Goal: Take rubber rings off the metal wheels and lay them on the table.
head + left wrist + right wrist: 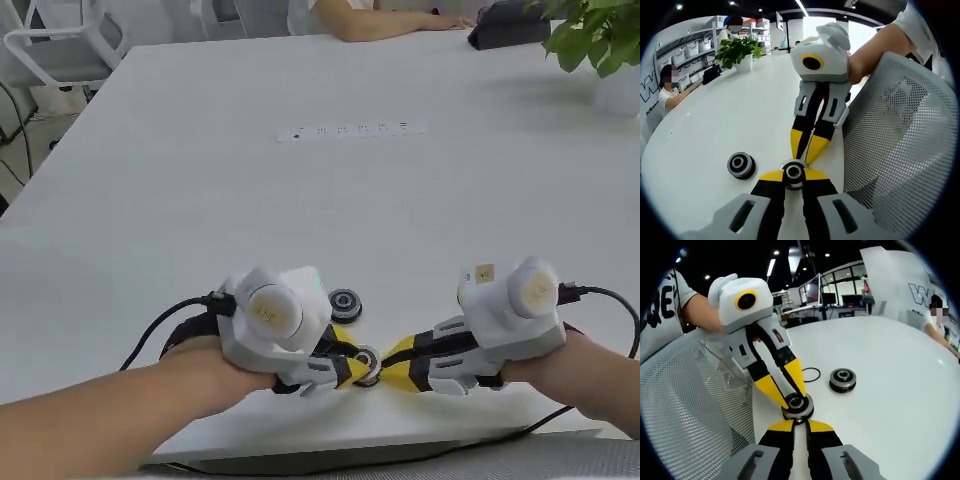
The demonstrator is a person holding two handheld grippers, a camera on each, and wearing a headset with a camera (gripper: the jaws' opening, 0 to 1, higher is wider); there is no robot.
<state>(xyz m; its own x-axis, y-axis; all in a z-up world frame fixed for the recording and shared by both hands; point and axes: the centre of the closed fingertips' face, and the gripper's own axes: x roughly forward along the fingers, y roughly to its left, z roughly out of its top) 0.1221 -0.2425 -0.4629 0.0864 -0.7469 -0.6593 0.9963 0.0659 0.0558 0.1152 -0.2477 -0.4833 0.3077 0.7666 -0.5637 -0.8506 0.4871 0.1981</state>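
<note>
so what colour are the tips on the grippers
Yellow, on left gripper and right gripper alike; clearest in the right gripper view.

A broad white desk (pixel 300 190); a leafy plant (pixel 590 35) at its far corner; a mesh chair (pixel 900 125) alongside; strip lights (pixel 771 267) overhead.

The left gripper (pixel 350 370) and the right gripper (pixel 390 357) share one build: white rounded housing, pale yellow disc, grey carriers, black fingers (pixel 771 176) with yellow tips. A black cable (pixel 160 322) leaves each housing. The shirt (pixel 660 300) is short-sleeved, with dark lettering.
</note>
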